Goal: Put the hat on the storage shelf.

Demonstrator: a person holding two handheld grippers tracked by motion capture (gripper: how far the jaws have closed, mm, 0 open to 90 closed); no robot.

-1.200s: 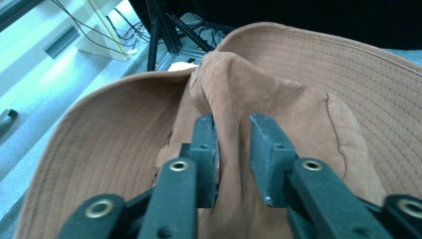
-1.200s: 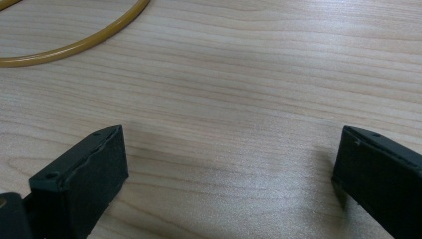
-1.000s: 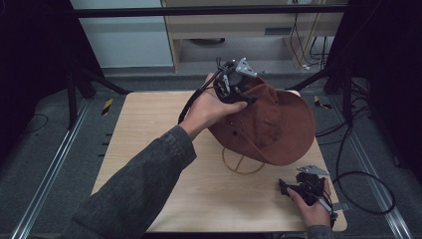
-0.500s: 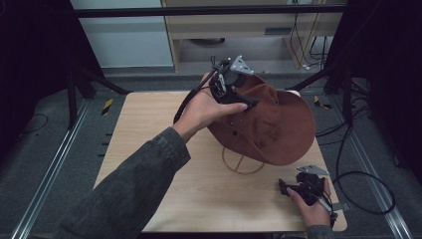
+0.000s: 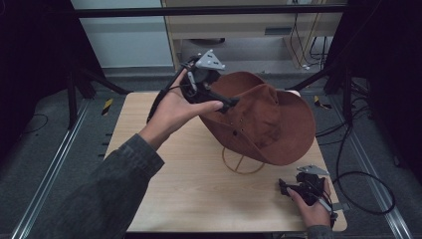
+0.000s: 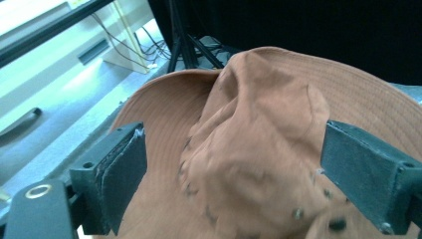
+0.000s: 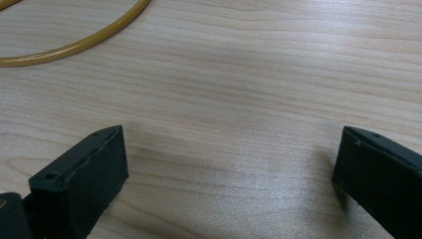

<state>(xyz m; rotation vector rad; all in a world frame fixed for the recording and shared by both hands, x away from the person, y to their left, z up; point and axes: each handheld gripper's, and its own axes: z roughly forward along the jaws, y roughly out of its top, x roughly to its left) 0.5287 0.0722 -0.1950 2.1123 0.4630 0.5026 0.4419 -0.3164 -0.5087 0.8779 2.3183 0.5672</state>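
Brown hat point(image 5: 268, 119), on wire stand point(image 5: 242, 160): left tongs point(image 5: 226, 102) beside its crown, jaws just opened wide, gripping nothing. Right tongs point(image 5: 284, 188) (resting on worktop point(image 5: 199, 189)) below-right of hat, wide open, empty.

The high view looks forward and down over the pale wooden table point(image 5: 199, 194), taking in the whole top. The left gripper view sits close to the brown fabric brimmed hat point(image 6: 259, 149), which the high view point(image 5: 268, 124) shares. The right gripper view skims the table point(image 7: 239, 89) beside the hat's thin yellow wire ring point(image 7: 74, 42), also seen from above point(image 5: 242, 162).
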